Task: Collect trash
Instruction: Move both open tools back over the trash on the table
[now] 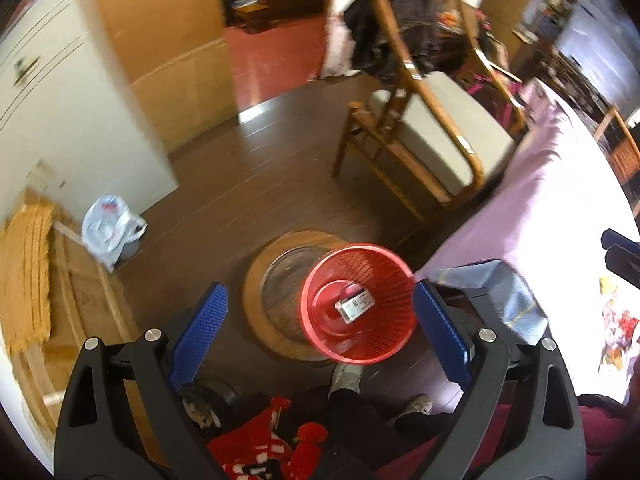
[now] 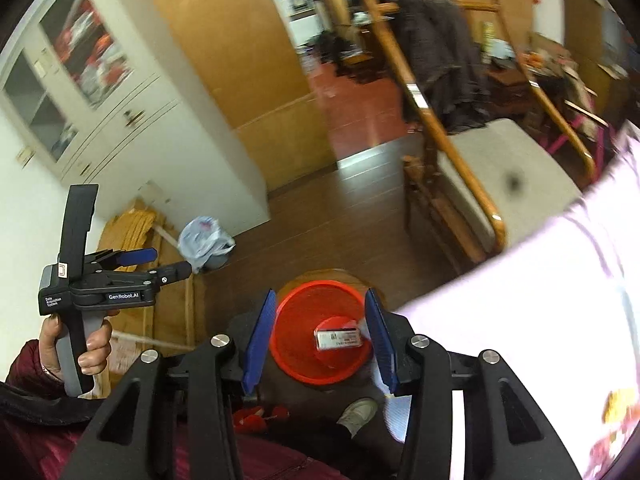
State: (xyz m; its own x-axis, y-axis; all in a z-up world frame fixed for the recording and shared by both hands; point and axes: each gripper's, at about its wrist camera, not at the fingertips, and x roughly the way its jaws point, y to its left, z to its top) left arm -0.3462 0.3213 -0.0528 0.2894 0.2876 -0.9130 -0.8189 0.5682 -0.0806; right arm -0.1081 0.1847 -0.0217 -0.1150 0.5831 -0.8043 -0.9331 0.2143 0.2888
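A red mesh bin (image 1: 358, 304) stands on the dark wood floor (image 1: 256, 184), partly over a round wooden board (image 1: 256, 292) that carries a clear glass bowl (image 1: 280, 284); inside the bin, on its bottom, lies a small white box (image 1: 356, 305) with a barcode label; in the right wrist view the same bin (image 2: 320, 332) and box (image 2: 338, 338) sit straight below the camera. The left gripper (image 1: 320, 330) hangs above the bin with its blue pads spread wide and nothing between them, released; the right gripper (image 2: 320, 340) is also above the bin, its blue pads parted on either side of the bin's rim as seen from above, gripping nothing, released; a scrap of white shows by its right pad, too blurred to name. In the right wrist view a hand (image 2: 86, 344) in a dark red sleeve holds the left gripper's handle off to the left. Just right of the bin is the edge of a bed with a pale pink cover (image 1: 560, 200); beyond the bin stands a wooden chair (image 1: 424, 140) with a grey cushion; a white plastic bag (image 1: 110, 232) lies on the floor by a white cabinet (image 1: 60, 112); the person's shoes (image 1: 346, 378) show below the bin.
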